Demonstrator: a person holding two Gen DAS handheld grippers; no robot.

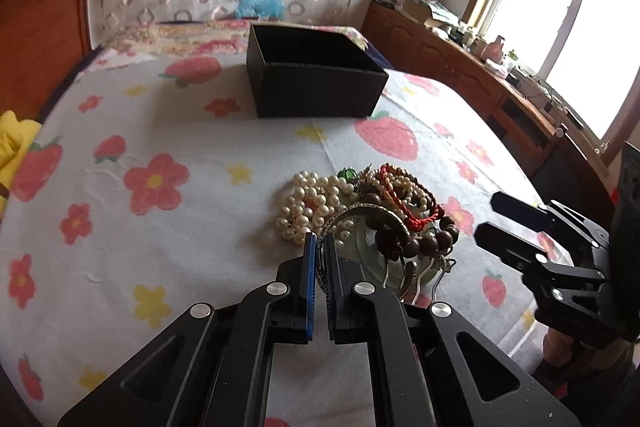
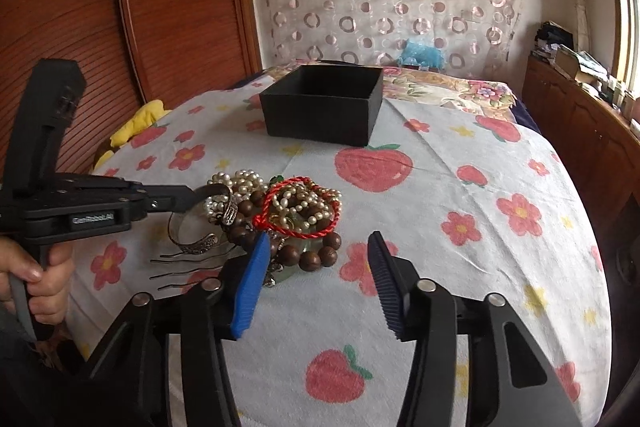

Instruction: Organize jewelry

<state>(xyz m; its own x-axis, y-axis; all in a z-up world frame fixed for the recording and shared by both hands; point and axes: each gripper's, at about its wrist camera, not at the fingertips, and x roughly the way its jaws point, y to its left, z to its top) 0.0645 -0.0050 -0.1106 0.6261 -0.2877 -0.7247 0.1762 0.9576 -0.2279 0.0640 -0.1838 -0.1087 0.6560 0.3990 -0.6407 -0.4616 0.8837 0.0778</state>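
The floor of the black box [image 1: 316, 83] is hidden behind its near wall in both views, so whatever lies inside cannot be told. In the jewelry pile [image 1: 360, 215] nearer than the box, the lower strands are buried under pearls and wooden beads. The silver bangle [image 1: 360, 215] disappears between the jaws of the left gripper [image 1: 320, 247], which cover its near edge. Right of the box, the small things on the wooden cabinet [image 1: 460, 47] are too tiny to identify.
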